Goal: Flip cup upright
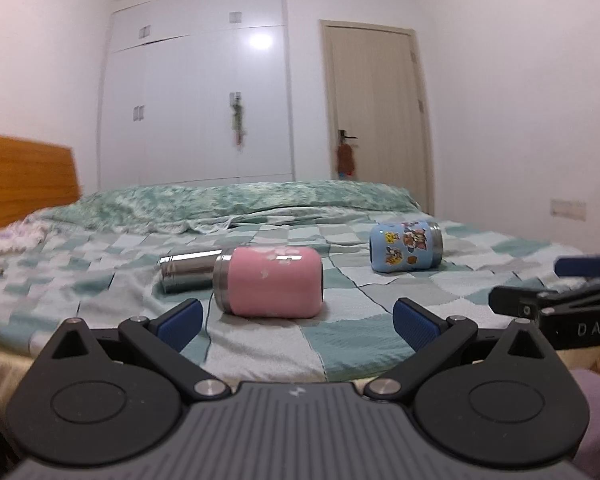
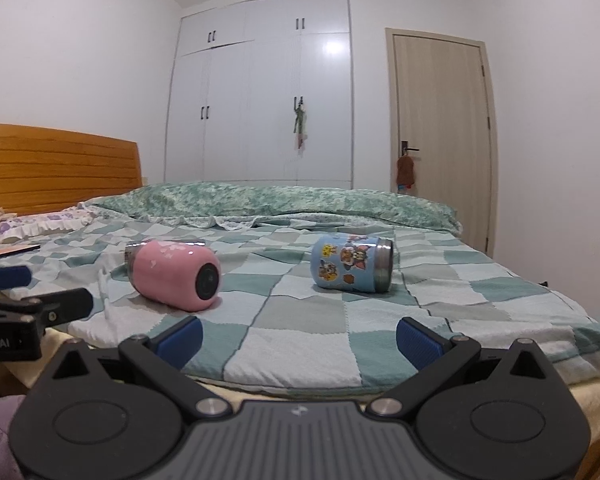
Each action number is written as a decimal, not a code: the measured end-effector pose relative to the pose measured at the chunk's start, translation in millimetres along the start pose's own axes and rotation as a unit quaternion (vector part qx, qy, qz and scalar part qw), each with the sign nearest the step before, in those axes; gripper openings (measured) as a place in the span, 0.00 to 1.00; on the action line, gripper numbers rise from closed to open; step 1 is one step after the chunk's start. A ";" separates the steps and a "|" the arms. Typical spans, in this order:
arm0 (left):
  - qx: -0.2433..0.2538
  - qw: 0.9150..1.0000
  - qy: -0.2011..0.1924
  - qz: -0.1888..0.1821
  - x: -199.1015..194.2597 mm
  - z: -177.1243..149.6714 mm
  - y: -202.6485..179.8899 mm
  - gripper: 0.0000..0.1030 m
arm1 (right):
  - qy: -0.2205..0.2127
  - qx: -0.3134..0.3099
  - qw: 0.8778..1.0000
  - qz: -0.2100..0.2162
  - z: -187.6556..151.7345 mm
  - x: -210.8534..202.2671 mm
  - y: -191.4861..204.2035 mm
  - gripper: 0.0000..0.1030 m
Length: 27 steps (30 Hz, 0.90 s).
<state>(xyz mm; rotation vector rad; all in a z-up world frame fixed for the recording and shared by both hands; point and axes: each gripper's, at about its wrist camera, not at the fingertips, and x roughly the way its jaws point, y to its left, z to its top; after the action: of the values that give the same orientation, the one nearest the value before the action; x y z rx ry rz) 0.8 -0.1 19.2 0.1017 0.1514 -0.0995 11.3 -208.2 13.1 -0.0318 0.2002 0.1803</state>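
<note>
Nothing of the task is done yet: the pink cup (image 1: 274,282) and the blue cup (image 2: 350,264) both lie on their sides on the bed (image 2: 300,320), well apart from each other. The left gripper (image 1: 296,320) and the right gripper (image 2: 298,338) have their fingers spread wide and empty, short of the cups, so the reach, the grasp and the turn upright are all left.

The pink cup (image 1: 274,282) has pale blossom marks and a steel rim. The blue cup (image 2: 350,263) carries cartoon stickers. A plain steel cup (image 1: 186,271) is silver. The bedspread (image 2: 312,320) is checked teal, grey and white. The headboard (image 2: 56,168) is orange wood.
</note>
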 end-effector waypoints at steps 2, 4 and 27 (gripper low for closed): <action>0.021 1.000 -0.001 -0.009 4.2 7.8 4.2 1.00 | 0.007 0.000 1.000 0.006 6.0 5.8 1.2 1.00; 0.043 0.999 0.003 -0.021 10.8 16.7 9.5 1.00 | 0.014 0.001 1.000 0.012 11.2 12.2 2.6 1.00; 0.418 0.885 0.090 -0.184 139.8 60.8 38.3 1.00 | 0.131 0.002 0.991 0.001 60.1 112.1 44.3 1.00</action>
<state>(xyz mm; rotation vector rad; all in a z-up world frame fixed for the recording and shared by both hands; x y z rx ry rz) 151.3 18.5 60.8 0.9532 0.3057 -0.5356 123.0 -142.1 48.9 -0.0512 0.4619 0.1779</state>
